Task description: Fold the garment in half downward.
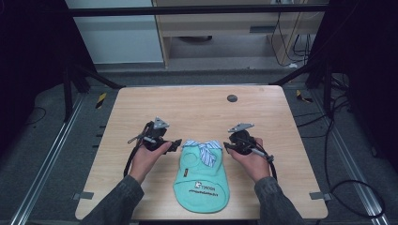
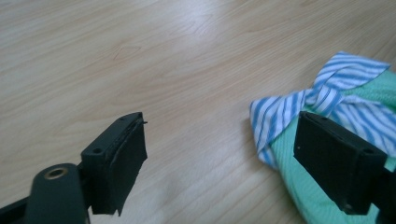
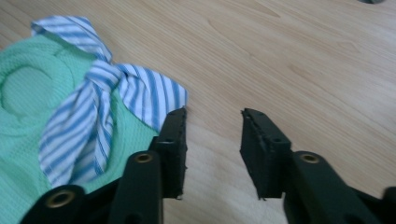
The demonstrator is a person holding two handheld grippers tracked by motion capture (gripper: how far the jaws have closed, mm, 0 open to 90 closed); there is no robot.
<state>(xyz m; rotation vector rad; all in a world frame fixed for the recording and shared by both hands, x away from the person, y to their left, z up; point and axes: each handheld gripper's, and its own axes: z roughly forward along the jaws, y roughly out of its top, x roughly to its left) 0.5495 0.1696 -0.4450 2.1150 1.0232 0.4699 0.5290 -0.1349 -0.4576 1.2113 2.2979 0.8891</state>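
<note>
A mint-green pet garment (image 1: 202,180) with a blue-and-white striped bow (image 1: 205,149) is laid flat on the wooden bench (image 1: 197,108), toward its 6 o'clock edge. The left gripper (image 1: 176,144) is held just off the garment's collar at 9 o'clock, its jaws spread wide with nothing between them. The right gripper (image 1: 227,146) is held at 3 o'clock, its jaws parted more narrowly and empty beside the bow's tip.

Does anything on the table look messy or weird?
Not much. The little green garment lies flat near the table's front edge; its striped blue bow sits a bit lopsided, one tail flopped across the front. Nothing looks torn or spilled.
</note>
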